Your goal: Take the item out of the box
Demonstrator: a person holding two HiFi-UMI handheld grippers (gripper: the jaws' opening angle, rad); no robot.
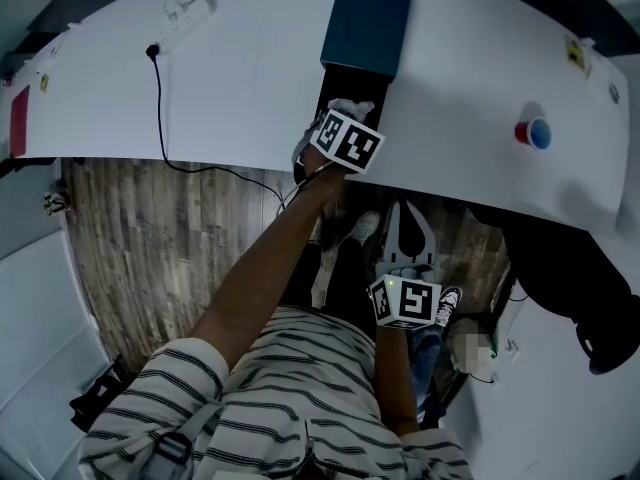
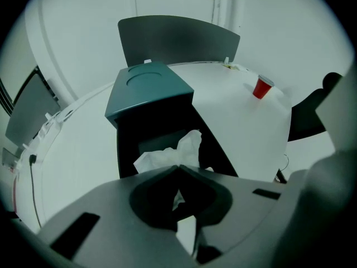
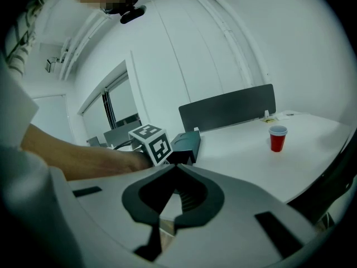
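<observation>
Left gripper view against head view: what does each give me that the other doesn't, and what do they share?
Only the left gripper view shows the grip itself: the left claw shut on the white tissue sticking up from the dark opening of the teal box. Only the head view shows the person's striped shirt, the wooden floor and the left claw's marker cube. Both show the teal box, the red cup and the white table.

On table [image 2: 83, 149], box [image 2: 150, 88] with tissue [image 2: 187, 149] inside, cup [image 2: 263, 86] to its right
</observation>
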